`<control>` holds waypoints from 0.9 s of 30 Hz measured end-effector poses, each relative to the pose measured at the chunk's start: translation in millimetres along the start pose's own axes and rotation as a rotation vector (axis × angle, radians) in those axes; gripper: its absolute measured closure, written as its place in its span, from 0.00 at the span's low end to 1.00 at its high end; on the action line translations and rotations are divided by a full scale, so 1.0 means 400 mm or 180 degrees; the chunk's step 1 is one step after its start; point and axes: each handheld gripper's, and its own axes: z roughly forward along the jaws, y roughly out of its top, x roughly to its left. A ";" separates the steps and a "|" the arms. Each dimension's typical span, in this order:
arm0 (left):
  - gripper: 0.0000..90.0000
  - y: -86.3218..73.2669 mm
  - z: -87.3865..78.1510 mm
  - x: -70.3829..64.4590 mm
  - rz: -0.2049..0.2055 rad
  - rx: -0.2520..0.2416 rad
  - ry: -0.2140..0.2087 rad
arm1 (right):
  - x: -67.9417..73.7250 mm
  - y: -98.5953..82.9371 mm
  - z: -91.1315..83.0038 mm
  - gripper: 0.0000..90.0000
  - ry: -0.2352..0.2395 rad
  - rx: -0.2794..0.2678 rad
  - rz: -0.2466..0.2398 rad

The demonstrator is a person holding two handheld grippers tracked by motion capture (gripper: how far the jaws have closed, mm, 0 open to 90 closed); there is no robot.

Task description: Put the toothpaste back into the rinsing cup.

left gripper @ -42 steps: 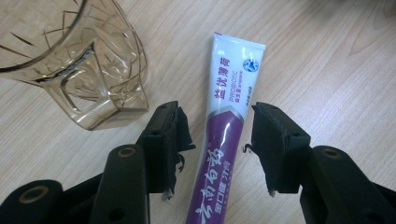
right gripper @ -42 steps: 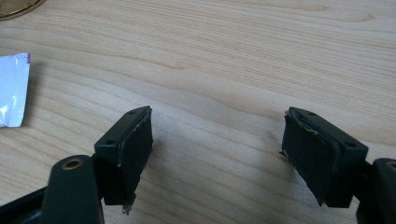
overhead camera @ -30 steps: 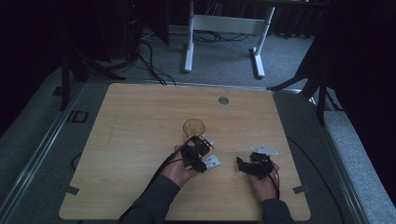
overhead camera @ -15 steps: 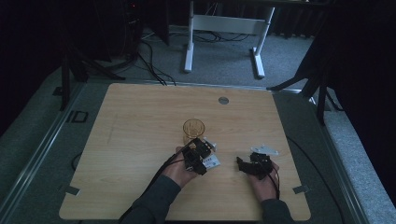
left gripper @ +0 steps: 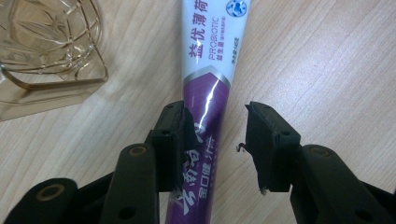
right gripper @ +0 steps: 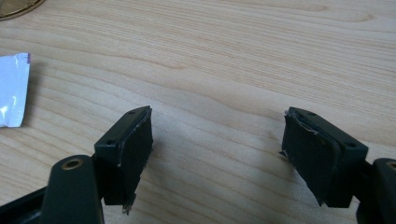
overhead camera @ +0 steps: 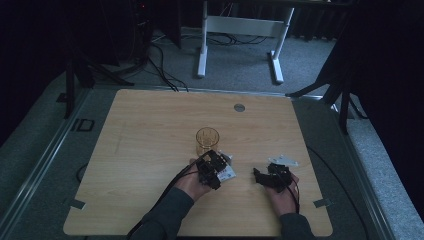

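A purple and white toothpaste tube (left gripper: 211, 60) lies flat on the wooden table (overhead camera: 150, 130). My left gripper (left gripper: 217, 116) is open and straddles the tube's purple part; the left jaw is against the tube and the right jaw stands clear of it. In the high view the left gripper (overhead camera: 216, 167) sits just below an amber glass cup (overhead camera: 207, 139), with the tube's white end (overhead camera: 228, 174) poking out on its right. My right gripper (right gripper: 219, 121) is open over bare wood, with nothing between its jaws. It rests low on the table (overhead camera: 257, 176), right of the tube.
The cut-glass cup (left gripper: 46, 42) stands close to the tube, up and left of the left jaw. The tube's crimped white end (right gripper: 11, 88) lies left of the right gripper. A round grommet (overhead camera: 239, 107) sits near the table's far edge. A white desk frame (overhead camera: 240, 30) stands beyond.
The left gripper has shifted very slightly toward the near edge, over the tube. The right gripper has stayed put.
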 end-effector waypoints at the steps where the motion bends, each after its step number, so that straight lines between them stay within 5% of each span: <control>1: 0.65 0.000 0.001 0.000 0.0000 0.0004 -0.0003 | 0.000 0.000 0.000 0.27 0.0000 -0.0001 -0.0002; 27: 0.69 -0.005 0.042 0.010 0.0020 0.0286 0.0071 | 0.000 0.000 0.000 0.27 0.0000 0.0001 0.0000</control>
